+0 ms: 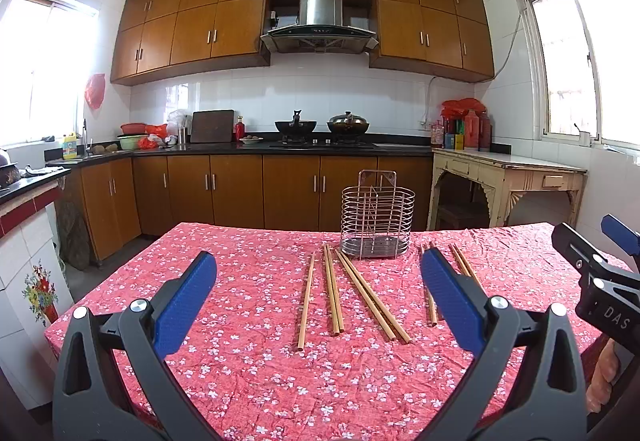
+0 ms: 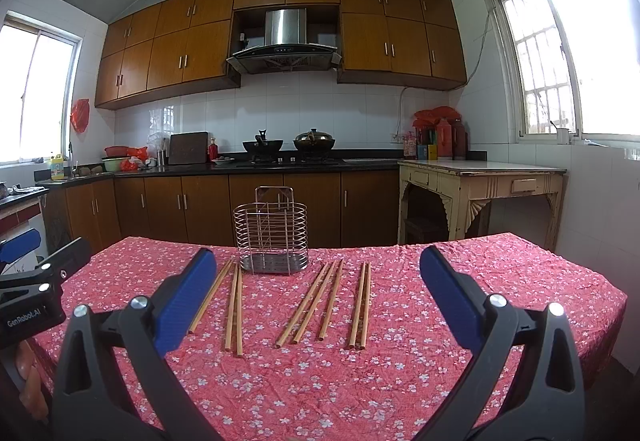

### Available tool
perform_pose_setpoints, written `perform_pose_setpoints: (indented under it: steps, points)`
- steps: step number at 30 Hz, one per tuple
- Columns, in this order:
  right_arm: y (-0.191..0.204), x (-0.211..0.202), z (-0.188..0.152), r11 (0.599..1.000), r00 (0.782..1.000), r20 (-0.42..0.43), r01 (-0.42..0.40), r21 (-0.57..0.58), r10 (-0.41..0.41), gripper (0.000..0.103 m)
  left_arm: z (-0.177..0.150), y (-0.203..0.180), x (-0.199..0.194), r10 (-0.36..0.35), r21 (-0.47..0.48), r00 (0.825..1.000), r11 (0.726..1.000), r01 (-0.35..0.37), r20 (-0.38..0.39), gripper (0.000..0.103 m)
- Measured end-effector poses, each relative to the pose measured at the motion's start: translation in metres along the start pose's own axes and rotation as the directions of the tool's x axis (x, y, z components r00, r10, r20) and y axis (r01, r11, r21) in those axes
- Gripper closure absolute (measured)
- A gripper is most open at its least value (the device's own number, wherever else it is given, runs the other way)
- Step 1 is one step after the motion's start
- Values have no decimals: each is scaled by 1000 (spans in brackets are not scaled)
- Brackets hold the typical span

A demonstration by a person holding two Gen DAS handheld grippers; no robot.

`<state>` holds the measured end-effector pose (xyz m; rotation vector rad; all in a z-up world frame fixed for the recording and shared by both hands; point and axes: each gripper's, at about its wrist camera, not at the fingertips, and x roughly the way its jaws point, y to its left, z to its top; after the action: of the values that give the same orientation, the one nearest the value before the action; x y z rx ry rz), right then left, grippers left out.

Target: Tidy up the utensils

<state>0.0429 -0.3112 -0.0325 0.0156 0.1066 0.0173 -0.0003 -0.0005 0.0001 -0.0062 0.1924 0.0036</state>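
Several wooden chopsticks (image 1: 335, 293) (image 2: 308, 305) lie in loose pairs on the red floral tablecloth (image 1: 260, 373) (image 2: 380, 381). Behind them stands an empty wire utensil holder (image 1: 377, 217) (image 2: 273, 231) with a metal base. My left gripper (image 1: 318, 265) hovers above the near part of the table, open, with nothing between its blue pads. My right gripper (image 2: 318, 261) is open too and empty, facing the chopsticks from the near side. The right gripper (image 1: 608, 273) shows at the right edge of the left wrist view; the left gripper (image 2: 28, 281) shows at the left edge of the right wrist view.
Kitchen counter (image 1: 256, 149) with two pots on a stove runs along the far wall under brown cabinets. A cream side table (image 1: 508, 177) (image 2: 480, 181) stands at the right. A tiled counter (image 1: 28, 209) borders the table's left. A person's hand (image 1: 602, 377) holds the right gripper.
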Motion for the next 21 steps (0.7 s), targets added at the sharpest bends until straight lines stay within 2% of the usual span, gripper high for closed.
perform_pose_setpoints:
  steps: [21]
  points:
    - [-2,2,-2,1000,1000,-2,-1,6,1,4,0,0,0,-1,-1,1000,1000,1,-1,2]
